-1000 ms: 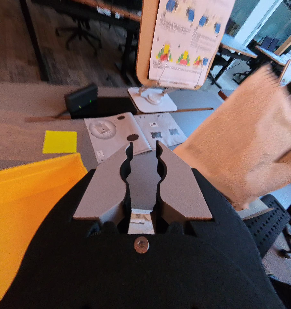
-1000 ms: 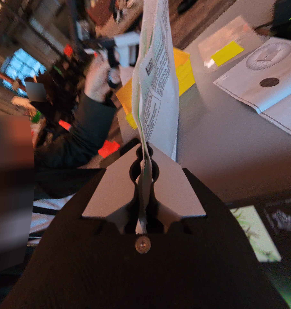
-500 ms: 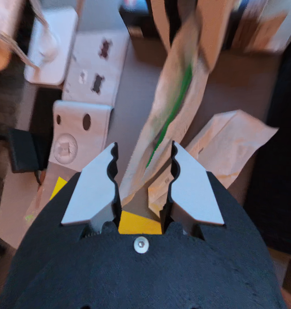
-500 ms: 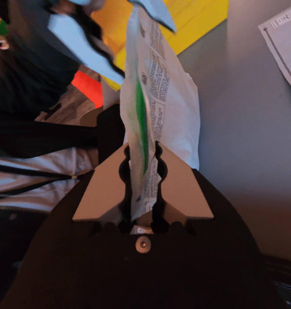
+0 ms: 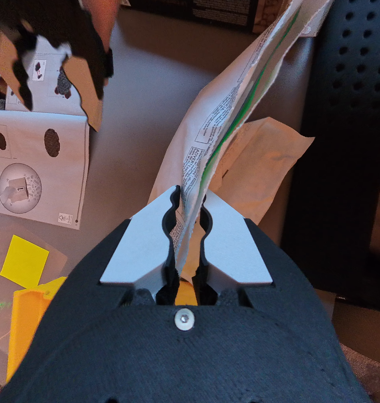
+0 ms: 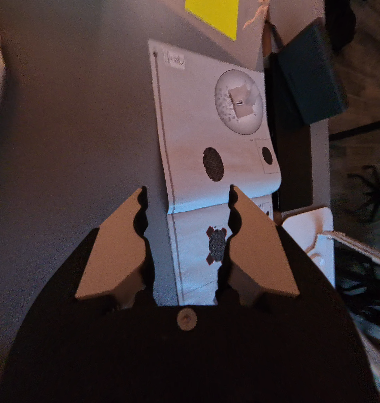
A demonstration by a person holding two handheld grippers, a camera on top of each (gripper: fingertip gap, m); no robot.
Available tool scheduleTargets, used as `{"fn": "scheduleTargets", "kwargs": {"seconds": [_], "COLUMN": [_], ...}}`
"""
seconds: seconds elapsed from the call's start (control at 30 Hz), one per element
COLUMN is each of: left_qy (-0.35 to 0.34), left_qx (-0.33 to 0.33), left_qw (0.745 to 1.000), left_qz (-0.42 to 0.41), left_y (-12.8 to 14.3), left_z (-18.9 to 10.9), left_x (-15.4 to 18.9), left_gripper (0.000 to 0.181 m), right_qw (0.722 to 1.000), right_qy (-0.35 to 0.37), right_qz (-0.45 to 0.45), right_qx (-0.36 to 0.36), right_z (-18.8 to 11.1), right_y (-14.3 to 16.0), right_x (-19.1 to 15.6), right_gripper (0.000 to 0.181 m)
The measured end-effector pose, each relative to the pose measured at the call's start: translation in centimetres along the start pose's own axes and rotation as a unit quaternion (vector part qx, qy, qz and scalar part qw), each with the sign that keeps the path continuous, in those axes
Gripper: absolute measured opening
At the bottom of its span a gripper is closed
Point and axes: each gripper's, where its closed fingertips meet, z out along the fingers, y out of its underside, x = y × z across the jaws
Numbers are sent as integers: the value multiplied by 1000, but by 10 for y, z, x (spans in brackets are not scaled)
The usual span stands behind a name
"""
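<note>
- The left gripper (image 5: 190,194) pinches a white paper bag (image 5: 208,139) between its narrowed jaws.
- The right gripper (image 6: 187,189) is spread wide, empty, with an open booklet (image 6: 208,135) ahead.

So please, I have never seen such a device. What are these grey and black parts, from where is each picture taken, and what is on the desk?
They are two hand-held grippers, each carrying a camera that looks along its own jaws. In the left wrist view, the left gripper has its jaws around a white paper bag with a green stripe; whether they pinch it, I cannot tell. The right gripper is open and empty, above an open instruction booklet. On the grey desk also lie a yellow sticky note and a yellow box.
</note>
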Motion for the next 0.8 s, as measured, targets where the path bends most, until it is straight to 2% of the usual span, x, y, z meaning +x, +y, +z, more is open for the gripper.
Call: {"fn": "scheduleTargets", "kwargs": {"seconds": [0.1,0.13,0.2,0.23,0.3,0.33,0.43,0.53,0.6,0.67,0.8], "left_qy": [8,6,-5,-3,13,19,28,17,-4,8,68], "left_qx": [2,4,17,29,56,71,126,180,198,239,316], "left_qw": [1000,1000,1000,999,998,996,987,969,953,925,841], "left_qz": [-7,-11,-15,-19,-39,-51,-96,-170,-231,-294,-435], "left_y": [1,1,-1,-3,-7,-9,-10,-7,3,9,23], "left_z": [-2,-3,-7,-11,-21,-28,-56,-82,-90,-96,-99], "left_x": [0,-3,-10,-13,-15,-17,-30,-60,-91,-115,-155], "left_gripper": [23,29,32,34,40,40,47,65,71,71,71], "right_qw": [997,995,988,982,970,964,968,980,986,984,969], "right_qy": [10,26,74,100,114,129,149,159,156,156,141], "right_qz": [-71,-91,-127,-147,-186,-198,-181,-117,-55,6,119], "right_qx": [-33,-36,-45,-67,-109,-125,-91,-20,31,80,166], "right_z": [24,28,35,38,44,46,39,14,-8,-30,-68], "right_y": [5,3,-3,1,11,16,8,-12,-24,-33,-45], "right_x": [-13,-14,-8,-4,-5,-3,-2,5,10,17,29], "right_gripper": [72,60,48,38,6,0,0,0,0,0,0]}}
